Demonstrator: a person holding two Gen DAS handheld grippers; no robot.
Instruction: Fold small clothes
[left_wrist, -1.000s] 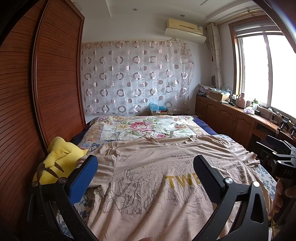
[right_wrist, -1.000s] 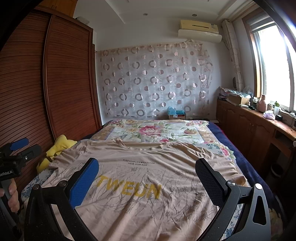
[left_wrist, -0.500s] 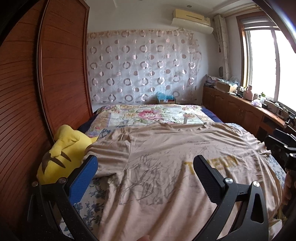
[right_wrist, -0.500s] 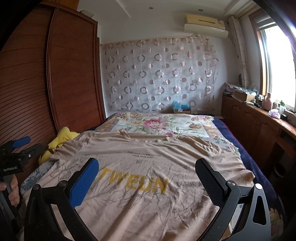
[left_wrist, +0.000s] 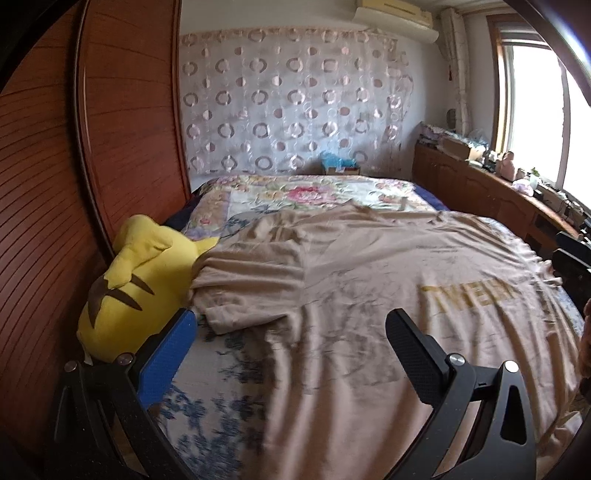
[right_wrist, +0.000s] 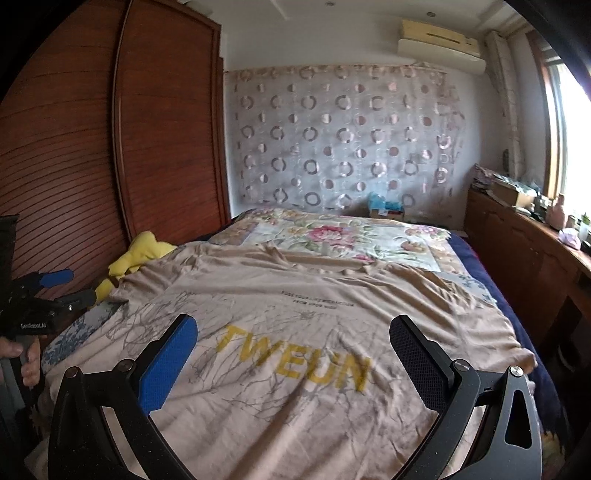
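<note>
With both the left tongs (left_wrist: 288, 332) and right tongs (right_wrist: 291, 339) gaping wide and empty, the beige T-shirt (right_wrist: 295, 332) lay flat across the bed (right_wrist: 351, 236), the left view having swung toward its sleeve (left_wrist: 247, 288) beside the yellow plush toy (left_wrist: 133, 280) at left, suggesting folding would start there.

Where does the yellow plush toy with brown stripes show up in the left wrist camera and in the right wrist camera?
Left wrist view: the yellow plush toy with brown stripes fills the left side, against the reddish wooden wardrobe, touching the beige T-shirt's sleeve.
Right wrist view: the toy is small, middle left, partly behind the shirt's edge.
Shared landmark: the yellow TWEUN lettering.
</note>
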